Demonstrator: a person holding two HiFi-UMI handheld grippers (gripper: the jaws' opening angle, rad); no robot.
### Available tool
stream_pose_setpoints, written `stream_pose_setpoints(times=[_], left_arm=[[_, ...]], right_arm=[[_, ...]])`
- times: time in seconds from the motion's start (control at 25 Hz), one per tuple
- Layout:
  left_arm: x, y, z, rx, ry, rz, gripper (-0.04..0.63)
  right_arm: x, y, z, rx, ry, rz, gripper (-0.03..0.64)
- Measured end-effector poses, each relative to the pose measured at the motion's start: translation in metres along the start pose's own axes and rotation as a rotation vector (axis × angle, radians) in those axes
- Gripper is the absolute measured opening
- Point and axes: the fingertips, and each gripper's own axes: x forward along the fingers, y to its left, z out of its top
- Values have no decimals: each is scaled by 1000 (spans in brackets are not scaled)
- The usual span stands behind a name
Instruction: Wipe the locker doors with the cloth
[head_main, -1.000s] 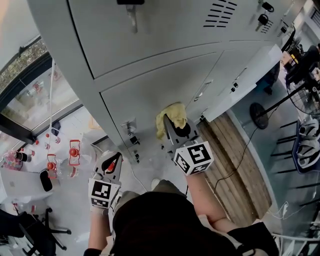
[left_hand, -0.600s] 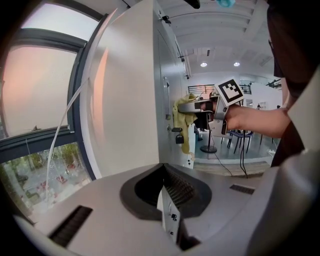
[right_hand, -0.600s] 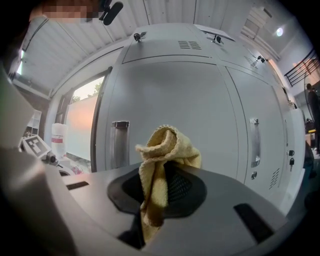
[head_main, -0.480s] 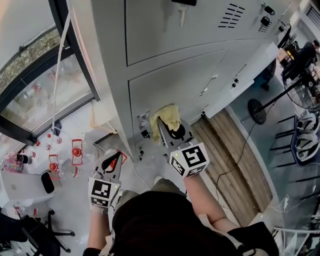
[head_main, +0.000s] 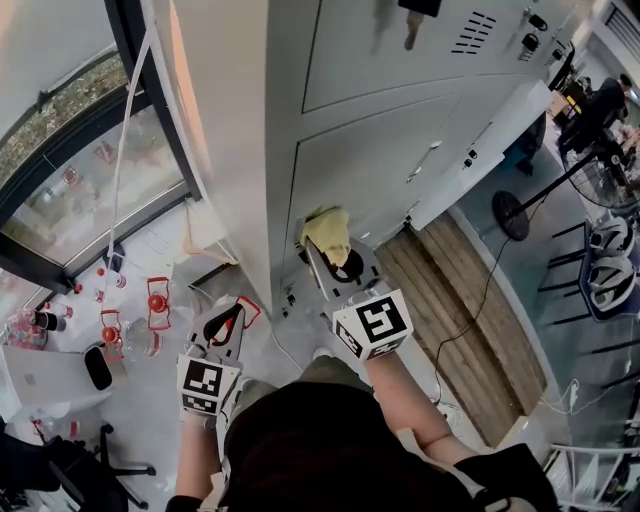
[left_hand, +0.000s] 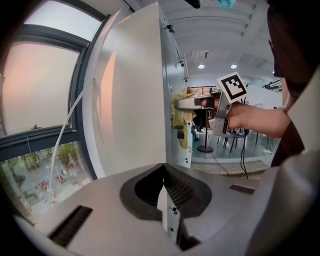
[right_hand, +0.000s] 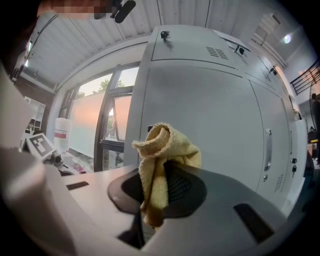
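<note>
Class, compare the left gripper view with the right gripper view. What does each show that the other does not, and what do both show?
Only the left gripper view: the right gripper seen from outside, with its marker cube and the hand holding it. Only the right gripper view: the door fronts with vents and a handle. Both: the yellow cloth in the right gripper's fingers, and the window.

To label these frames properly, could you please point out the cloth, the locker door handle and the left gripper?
cloth (right_hand: 161, 149), right gripper view, on the bunched yellow fold above the jaws.
door handle (right_hand: 268, 150), right gripper view, on the middle of the vertical bar.
left gripper (left_hand: 164, 186), left gripper view, where its jaws meet.
</note>
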Motion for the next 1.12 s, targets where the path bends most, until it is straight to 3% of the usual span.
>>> stream_pose_setpoints(times=[0.56,1.12], left_arm=[[-5,9,-7,-7,0,-33,9],[5,-2,-13,-13,19,-62,8]], right_arm=[[-3,23,6,-10,-9,-34,61],[5,55,-13,-28,26,81,55]])
